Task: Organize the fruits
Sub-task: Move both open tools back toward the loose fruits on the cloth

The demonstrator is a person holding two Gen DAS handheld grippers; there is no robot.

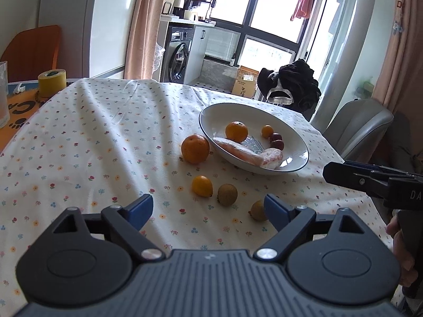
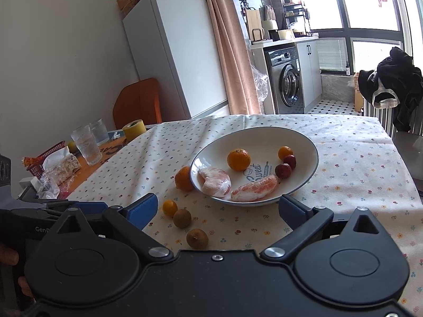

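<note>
Floral tablecloth (image 1: pixel 105 132) fills both views | white bowl (image 2: pixel 304 142) mid-frame, reads "Sweet", rest of print too blurry | left view hides most of the bowl's pomelo pieces (image 2: pixel 232 185), right view shows both | loose orange (image 1: pixel 195 149) half hidden behind the rim in right view | left gripper (image 1: pixel 208 207) and right gripper (image 2: pixel 218 206) both spread wide, holding nothing

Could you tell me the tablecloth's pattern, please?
Cream cloth tablecloth with small multicoloured flowers; clearest in left wrist view.
</note>
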